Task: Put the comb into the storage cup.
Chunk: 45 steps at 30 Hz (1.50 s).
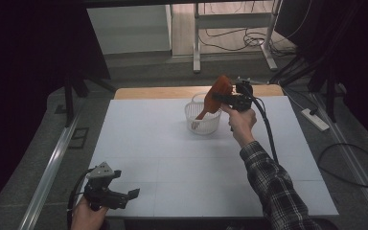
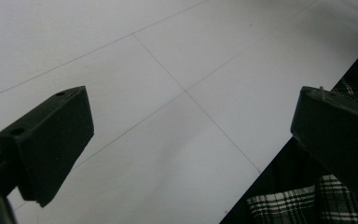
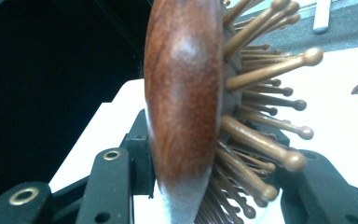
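high view / step: a wooden hairbrush (image 1: 216, 96) is being held by the right gripper (image 1: 223, 98) over the white basket (image 1: 202, 123); the handle is pointing down into the basket, the head is up at the jaws. Judged either as being lowered in or lifted out; direction cannot be told.
high view / basket contents: only the brush handle is being seen reaching inside; nothing else made out through the mesh wall.
high view / basket place: standing upright at the far middle of the white table (image 1: 172, 158), well apart from the left gripper (image 1: 124, 195).
high view / left gripper: being rested at the near left corner of the table, jaws apart, nothing between them.
left gripper view / jaws: being held wide apart over the bare white table (image 2: 158, 93); a plaid sleeve (image 2: 298, 203) is being caught at the lower right.
right gripper view / grip: the brush head (image 3: 182, 93) is being clamped between the jaws, one on the wooden back, one on the bristle side; wooden pins (image 3: 265, 74) are sticking out to the right.
next move / need: if being placed, the brush is to be lowered until the handle is bottomed in the basket, then the jaws are to be parted; care is needed that the pins are not snagged on a jaw and that the light basket is not tipped.
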Motion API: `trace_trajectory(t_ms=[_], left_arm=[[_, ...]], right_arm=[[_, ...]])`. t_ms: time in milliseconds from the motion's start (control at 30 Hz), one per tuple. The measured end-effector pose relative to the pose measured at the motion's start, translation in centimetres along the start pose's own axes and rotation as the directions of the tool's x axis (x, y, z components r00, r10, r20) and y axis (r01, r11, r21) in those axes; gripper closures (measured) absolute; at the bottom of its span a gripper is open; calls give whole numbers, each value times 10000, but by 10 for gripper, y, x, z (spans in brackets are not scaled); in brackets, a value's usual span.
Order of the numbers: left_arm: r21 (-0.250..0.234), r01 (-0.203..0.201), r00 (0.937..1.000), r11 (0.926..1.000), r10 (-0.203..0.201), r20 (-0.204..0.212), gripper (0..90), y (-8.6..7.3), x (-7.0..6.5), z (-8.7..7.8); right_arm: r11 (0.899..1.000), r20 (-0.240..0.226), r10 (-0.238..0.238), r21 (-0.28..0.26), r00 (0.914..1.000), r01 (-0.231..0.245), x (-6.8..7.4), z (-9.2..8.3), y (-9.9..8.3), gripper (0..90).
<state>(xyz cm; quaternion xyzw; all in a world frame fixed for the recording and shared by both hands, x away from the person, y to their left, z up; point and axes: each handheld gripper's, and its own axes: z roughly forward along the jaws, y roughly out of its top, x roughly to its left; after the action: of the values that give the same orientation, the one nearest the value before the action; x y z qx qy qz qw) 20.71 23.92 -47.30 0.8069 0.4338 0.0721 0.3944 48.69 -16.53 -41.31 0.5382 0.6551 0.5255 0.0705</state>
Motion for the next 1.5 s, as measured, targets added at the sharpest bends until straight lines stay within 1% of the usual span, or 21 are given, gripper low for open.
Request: trace_trajectory(t_ms=[233, 467, 667, 933, 1067, 1200, 1433, 1500], left_arm=[[16, 8, 10000, 10000, -8, 9, 2, 0, 0, 0], [48, -15, 10000, 10000, 15, -6, 2, 0, 0, 0], [100, -38, 10000, 9999, 38, -18, 3, 1, 0, 1], [139, -20, 10000, 9999, 20, -24, 4, 1, 0, 2], [197, -49, 10000, 9998, 50, -45, 5, 1, 0, 2], [210, -57, 10000, 9998, 59, -69, 6, 1, -1, 2], [195, -55, 10000, 9998, 57, -63, 6, 1, -1, 2], [200, -57, 10000, 9998, 58, -59, 6, 1, 0, 2]], right_arm=[[9999, 167, -135, 87, 9998, 134, -1, 4, -6, 521], [9998, 252, -155, 101, 9996, 152, -2, 6, -11, 517], [9999, 207, 92, -44, 9997, -91, -7, 6, -14, 500], [9990, 176, 433, -81, 9989, -431, -15, 6, -20, 463], [9993, 273, 377, 0, 9989, -377, -18, 5, -20, 438], [9990, 238, 443, -9, 9987, -443, -21, 5, -21, 424], [9998, 398, 182, 64, 9990, -184, -20, 5, -21, 379], [9996, 330, 228, 162, 9992, -234, -21, 5, -21, 365]])
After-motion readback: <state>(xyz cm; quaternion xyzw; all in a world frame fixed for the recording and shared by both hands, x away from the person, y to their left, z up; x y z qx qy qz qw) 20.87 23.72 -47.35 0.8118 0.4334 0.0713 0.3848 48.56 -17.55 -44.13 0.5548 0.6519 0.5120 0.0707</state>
